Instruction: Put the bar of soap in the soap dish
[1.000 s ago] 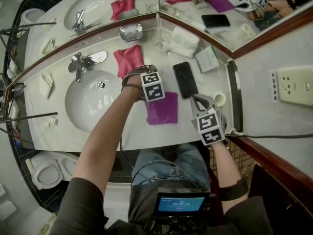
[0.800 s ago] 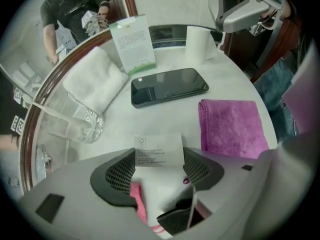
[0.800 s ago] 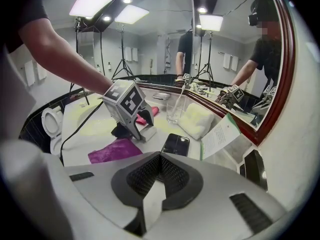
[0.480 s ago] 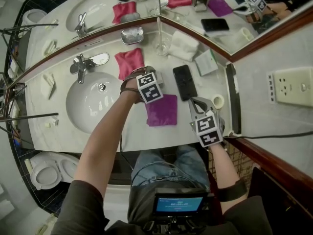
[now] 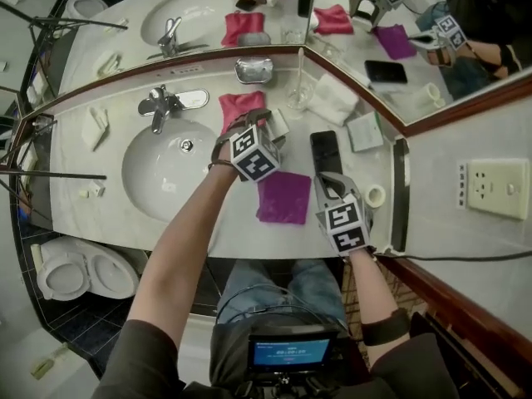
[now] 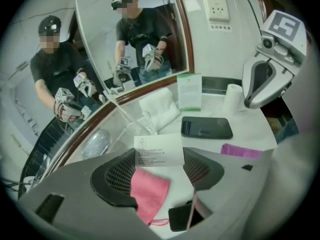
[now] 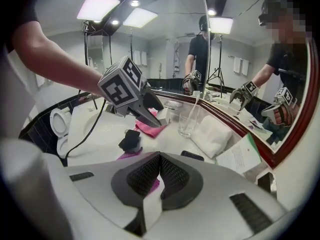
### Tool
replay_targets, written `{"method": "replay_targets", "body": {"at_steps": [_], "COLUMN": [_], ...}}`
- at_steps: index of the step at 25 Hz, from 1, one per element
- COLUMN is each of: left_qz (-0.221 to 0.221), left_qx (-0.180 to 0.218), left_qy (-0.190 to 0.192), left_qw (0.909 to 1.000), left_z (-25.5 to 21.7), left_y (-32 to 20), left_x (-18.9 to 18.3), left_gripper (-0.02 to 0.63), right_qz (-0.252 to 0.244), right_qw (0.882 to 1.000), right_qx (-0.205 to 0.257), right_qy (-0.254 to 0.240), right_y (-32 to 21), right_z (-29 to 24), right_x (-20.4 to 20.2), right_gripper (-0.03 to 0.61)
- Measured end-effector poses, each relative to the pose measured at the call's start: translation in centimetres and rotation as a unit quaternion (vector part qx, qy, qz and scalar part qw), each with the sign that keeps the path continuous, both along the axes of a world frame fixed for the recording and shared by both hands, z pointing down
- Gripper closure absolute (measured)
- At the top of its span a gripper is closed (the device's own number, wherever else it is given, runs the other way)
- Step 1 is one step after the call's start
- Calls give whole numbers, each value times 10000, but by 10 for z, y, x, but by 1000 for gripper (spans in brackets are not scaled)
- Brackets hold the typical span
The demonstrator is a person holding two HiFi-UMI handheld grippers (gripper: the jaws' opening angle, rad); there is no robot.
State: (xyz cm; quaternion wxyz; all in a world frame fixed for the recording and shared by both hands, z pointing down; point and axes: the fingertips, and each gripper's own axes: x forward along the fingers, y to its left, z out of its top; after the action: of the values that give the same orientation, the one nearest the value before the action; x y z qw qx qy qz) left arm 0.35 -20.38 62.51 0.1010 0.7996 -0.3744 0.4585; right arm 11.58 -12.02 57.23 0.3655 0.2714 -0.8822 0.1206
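The bar of soap (image 6: 159,151) is a white printed box, gripped across its width between the two jaws of my left gripper (image 6: 159,165). In the head view that gripper (image 5: 270,125) hangs above the pink cloth (image 5: 241,106), with the soap's white edge (image 5: 280,123) showing at its tip. The metal soap dish (image 5: 253,71) stands empty against the mirror, just beyond the gripper; it also shows in the left gripper view (image 6: 95,143). My right gripper (image 5: 327,179) is shut with nothing in it, hovering near the phone's near end and looking at the left gripper (image 7: 150,115).
A purple cloth (image 5: 284,196) lies between the grippers, a black phone (image 5: 326,150) to its right. A drinking glass (image 5: 299,98), folded white towel (image 5: 332,98), printed card (image 5: 364,131) and tape roll (image 5: 376,195) crowd the right. Sink (image 5: 170,169) and faucet (image 5: 158,104) sit left.
My left gripper has lifted off the purple cloth and moved toward the mirror, rolling as it went, with the soap in it. The right gripper has shifted slightly.
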Motion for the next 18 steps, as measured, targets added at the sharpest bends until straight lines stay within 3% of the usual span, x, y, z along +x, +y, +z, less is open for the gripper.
{"method": "replay_targets", "body": {"at_steps": [3,6,8,11,14,18], "left_qz": [-357,-933,-1513,-2354,-2910,-3112], "left_qx": [431,925,1188,1563,1849,1999], "left_qy": [196,524,867,1364,1585,1618], "left_qw": [9982,9899,9775,9495,9252,9149], "left_z": [-24,-51,-64,-81,-88,-81], "left_y": [-12,-30,-42,-60,-73,-81], "left_x": [-7,-19,-35,-64,-93,-111], "left_gripper": [316,316,316,316,316,316], "right_qz": [-262,-523,-602,-563,-371,-220], "right_qw": [9996,9984,9978,9973,9966,9932], "right_qx": [56,106,75,8,-151,-415], "right_qy": [-47,-166,-280,-469,-719,-1062], "right_y": [-7,-18,-25,-40,-59,-74], "right_z": [-9,-18,-21,-21,-14,-7], "right_x": [-23,-47,-62,-78,-92,-114], "right_gripper": [561,561,561,561,561,561]}}
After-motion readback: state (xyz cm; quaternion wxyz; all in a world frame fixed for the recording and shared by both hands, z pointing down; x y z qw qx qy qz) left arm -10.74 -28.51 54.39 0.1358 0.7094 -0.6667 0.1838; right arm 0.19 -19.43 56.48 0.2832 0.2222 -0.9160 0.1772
